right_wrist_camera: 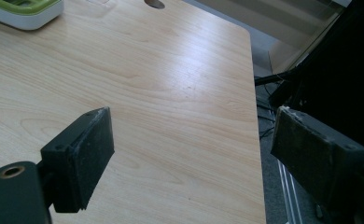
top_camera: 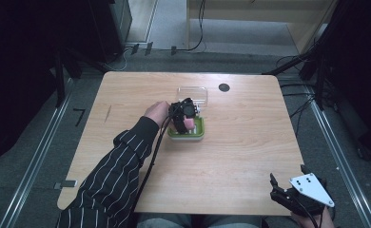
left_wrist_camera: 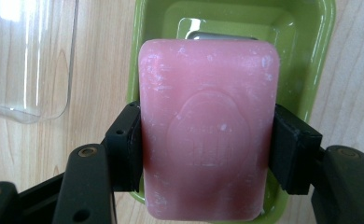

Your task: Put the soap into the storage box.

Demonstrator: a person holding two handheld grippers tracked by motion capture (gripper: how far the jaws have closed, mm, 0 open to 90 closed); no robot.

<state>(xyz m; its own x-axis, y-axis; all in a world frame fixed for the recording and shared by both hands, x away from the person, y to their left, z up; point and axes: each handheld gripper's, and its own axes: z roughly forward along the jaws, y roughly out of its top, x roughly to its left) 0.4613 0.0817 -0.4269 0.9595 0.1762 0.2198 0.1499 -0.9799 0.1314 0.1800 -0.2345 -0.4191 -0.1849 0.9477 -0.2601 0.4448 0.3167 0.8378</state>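
clear lid just behind green dish; left tool grips soap.

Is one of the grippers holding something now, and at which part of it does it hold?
The left gripper holds a pink soap bar by its two long sides, near the middle, above the green soap dish. The right gripper is open and holds nothing.

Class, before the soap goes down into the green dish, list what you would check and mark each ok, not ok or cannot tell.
1. Left tongs clamp the pink soap on both sides: ok.
2. Soap is over the green dish: ok.
3. Dish holds nothing else: cannot tell, soap hides part.
4. Clear lid lies apart, behind the dish: ok.
5. Right tongs open at the table's near right corner, clear of the dish: ok.
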